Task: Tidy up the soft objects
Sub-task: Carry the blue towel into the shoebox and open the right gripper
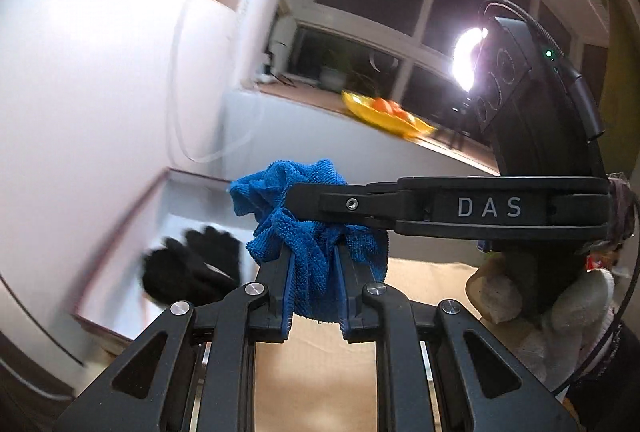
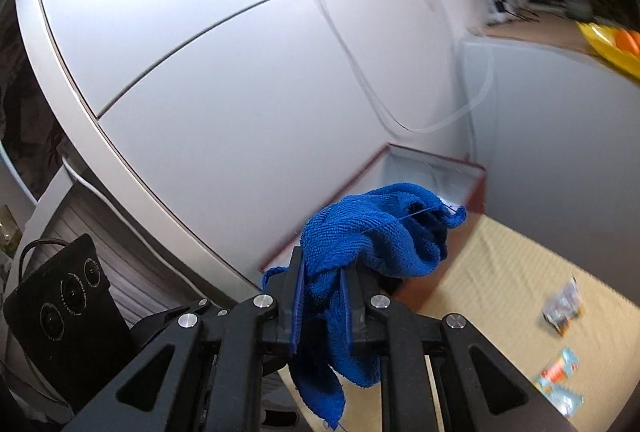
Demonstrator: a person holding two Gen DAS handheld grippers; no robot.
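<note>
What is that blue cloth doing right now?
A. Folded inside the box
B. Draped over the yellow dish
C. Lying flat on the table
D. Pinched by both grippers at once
D: the blue cloth is bunched between the fingers of the left gripper, and the right wrist view shows it clamped in the right gripper too, held up in front of the open box.

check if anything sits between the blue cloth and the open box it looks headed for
Nothing visible does. Both grippers, left and right, pinch the blue cloth in the air before the red-rimmed box. A black glove already lies inside.
</note>
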